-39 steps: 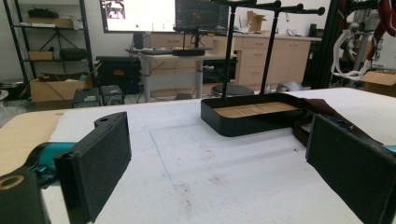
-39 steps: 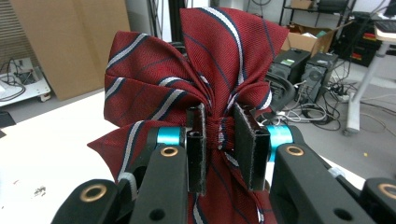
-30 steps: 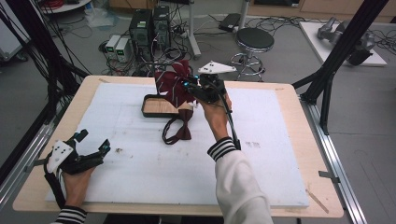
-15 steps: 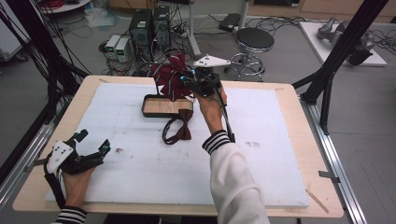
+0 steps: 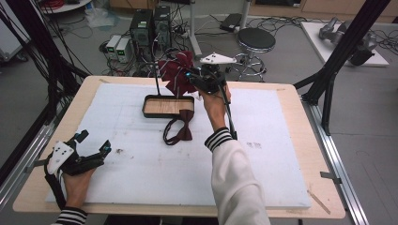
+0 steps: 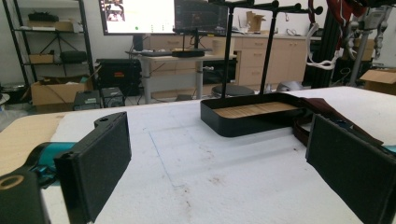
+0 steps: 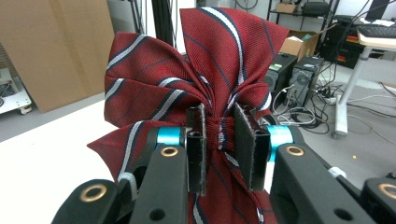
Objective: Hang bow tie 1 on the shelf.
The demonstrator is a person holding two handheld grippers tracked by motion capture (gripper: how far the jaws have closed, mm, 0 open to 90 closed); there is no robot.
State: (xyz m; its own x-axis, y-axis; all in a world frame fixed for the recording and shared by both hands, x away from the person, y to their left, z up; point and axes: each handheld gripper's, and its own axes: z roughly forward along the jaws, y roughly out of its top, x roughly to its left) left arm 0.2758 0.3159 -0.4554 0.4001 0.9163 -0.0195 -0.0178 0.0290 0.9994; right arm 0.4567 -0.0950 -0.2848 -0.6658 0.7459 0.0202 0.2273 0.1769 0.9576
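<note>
Half the striped bow tie (image 7: 196,88) behind tongs (image 7: 220,140)

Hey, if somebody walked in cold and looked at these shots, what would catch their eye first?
The striped red bow tie, pinched at its knot by the right gripper and held up above the far end of the black tray. Then a plain dark red bow tie lying on the white mat just in front of that tray.

Hidden and cut off — the striped bow tie's knot and the rack's top

The striped bow tie (image 7: 205,93) has its knot covered by the right gripper (image 7: 219,135); its lower wings leave the frame's bottom. The black rack (image 6: 266,51) — its far posts run past the top edge.
</note>
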